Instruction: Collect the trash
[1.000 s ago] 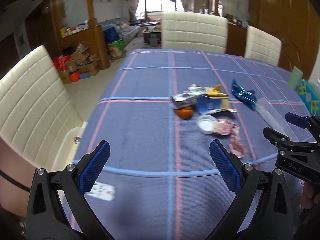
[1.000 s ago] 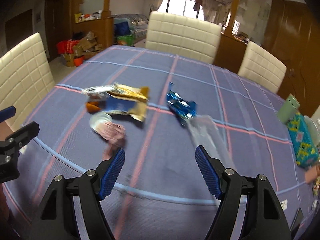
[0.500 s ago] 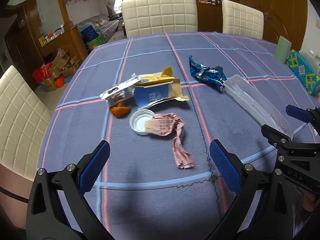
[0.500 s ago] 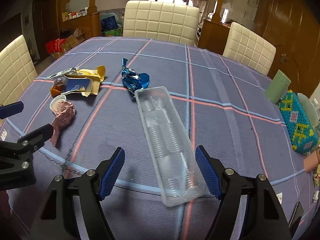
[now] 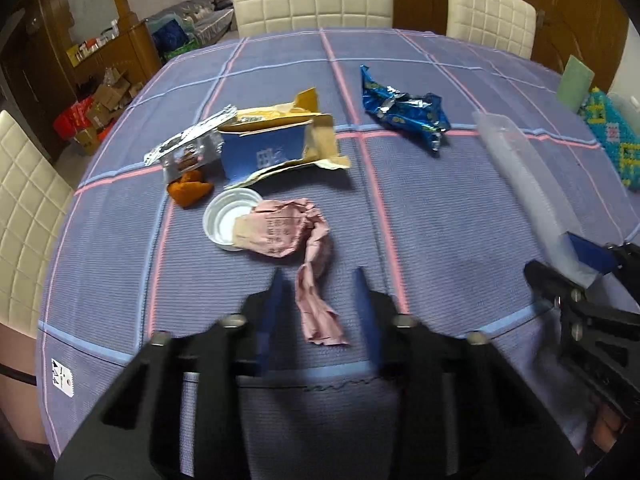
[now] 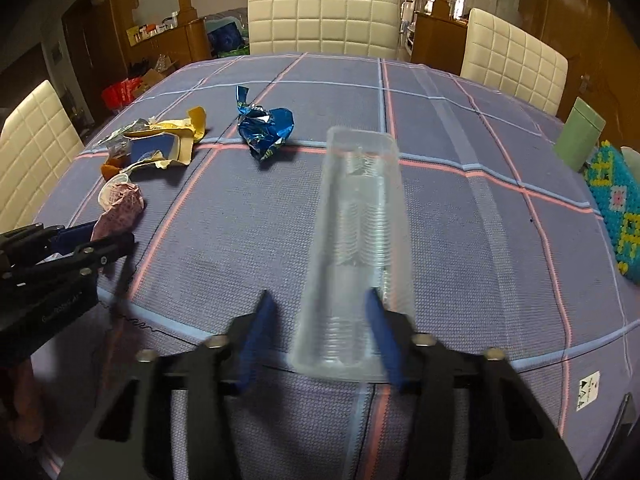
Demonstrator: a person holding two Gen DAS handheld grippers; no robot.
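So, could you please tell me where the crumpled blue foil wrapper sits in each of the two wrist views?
Left wrist view: the blue foil wrapper lies upper right of centre, right of the torn blue and yellow carton.
Right wrist view: the same wrapper lies upper left of centre, again right of the carton.
Shared landmark: the clear plastic tray, right of the wrapper in both views.

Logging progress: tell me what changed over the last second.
Both grippers narrowed: the left gripper now straddles the pink paper, and the right gripper straddles the clear tray. Neither grip looks closed yet. The blue wrapper and torn box stayed put.
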